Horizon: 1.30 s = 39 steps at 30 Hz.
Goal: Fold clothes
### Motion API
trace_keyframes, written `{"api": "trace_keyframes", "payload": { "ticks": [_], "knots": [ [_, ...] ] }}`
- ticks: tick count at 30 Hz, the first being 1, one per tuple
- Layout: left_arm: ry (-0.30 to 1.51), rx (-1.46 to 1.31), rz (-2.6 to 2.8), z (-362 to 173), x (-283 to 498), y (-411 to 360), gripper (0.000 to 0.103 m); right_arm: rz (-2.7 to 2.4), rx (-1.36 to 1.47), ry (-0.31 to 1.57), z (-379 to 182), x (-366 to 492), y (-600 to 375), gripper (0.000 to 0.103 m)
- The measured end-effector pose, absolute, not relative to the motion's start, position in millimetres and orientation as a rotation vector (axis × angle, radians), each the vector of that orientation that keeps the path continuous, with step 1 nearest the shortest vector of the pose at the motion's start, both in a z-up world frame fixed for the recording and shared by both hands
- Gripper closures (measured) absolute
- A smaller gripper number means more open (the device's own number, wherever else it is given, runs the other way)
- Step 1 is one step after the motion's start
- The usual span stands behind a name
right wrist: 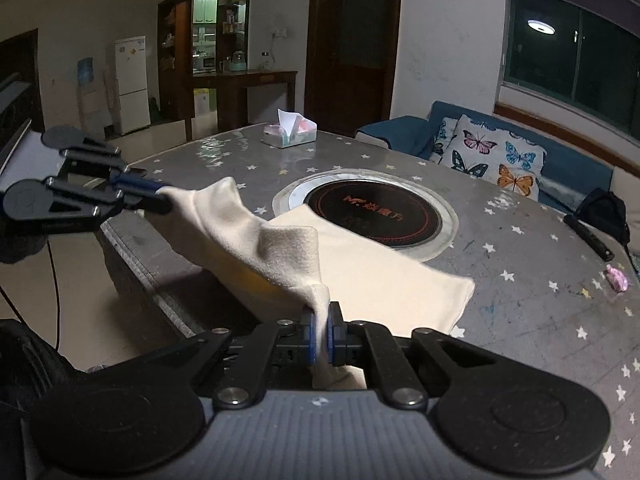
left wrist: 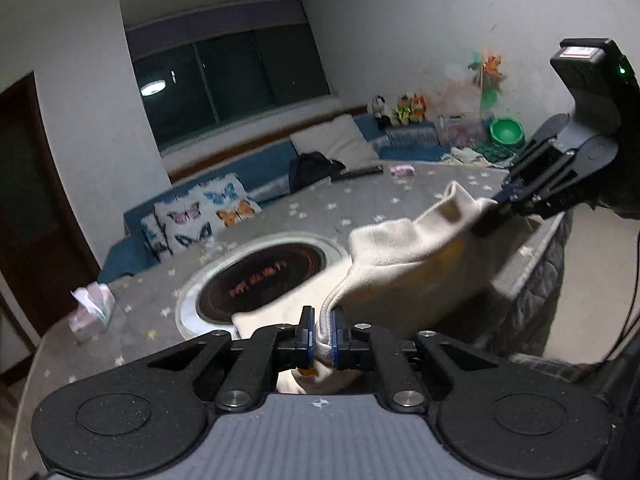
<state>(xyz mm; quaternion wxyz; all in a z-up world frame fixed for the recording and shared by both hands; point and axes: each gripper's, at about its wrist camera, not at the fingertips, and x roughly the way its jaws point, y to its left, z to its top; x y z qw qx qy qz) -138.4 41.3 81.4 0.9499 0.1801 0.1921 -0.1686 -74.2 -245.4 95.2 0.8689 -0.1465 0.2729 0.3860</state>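
A home living room — sofa [right wrist: 576,160], butterfly cushion [right wrist: 494,156], fridge [right wrist: 131,84]

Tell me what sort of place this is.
Likely a home living and dining room: a sofa with a butterfly cushion, a table with a built-in cooktop, and a fridge.

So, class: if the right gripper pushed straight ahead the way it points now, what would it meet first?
Past the cream cloth it already pinches, the right gripper would probably reach the black round cooktop set into the table; depth is uncertain.
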Motion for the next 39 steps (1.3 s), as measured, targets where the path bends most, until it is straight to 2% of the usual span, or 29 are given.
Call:
{"api": "trace_keyframes", "payload": {
  "ticks": [10,19,22,28,33,35,39],
  "knots": [
    [0.400,0.369,-0.268,72.7,-44.3,43.9,0.095,0.762,-0.310,0.558,98.5,5.9,-220.8,0.099],
    [0.547,0.368,-0.206,28.9,45.2,47.2,0.095,0.684,-0.277,0.699,51.7,109.1,-185.6,0.098],
    [0.605,0.366,-0.175,10.5,58.8,50.1,0.091,0.647,-0.267,0.738,31.5,127.0,-181.0,0.087],
    [0.622,0.334,-0.118,10.3,61.9,61.6,0.075,0.581,-0.198,0.721,30.0,130.1,-196.8,0.081],
    [0.593,0.266,-0.151,31.5,59.9,58.9,0.076,0.609,-0.145,0.678,51.0,123.9,-199.0,0.081],
    [0.598,0.236,-0.213,36.3,61.9,50.6,0.084,0.649,-0.134,0.706,47.2,126.6,-189.2,0.083],
    [0.640,0.205,-0.278,33.9,77.2,33.6,0.087,0.670,-0.144,0.745,32.0,136.3,-170.0,0.083]
  ]
}}
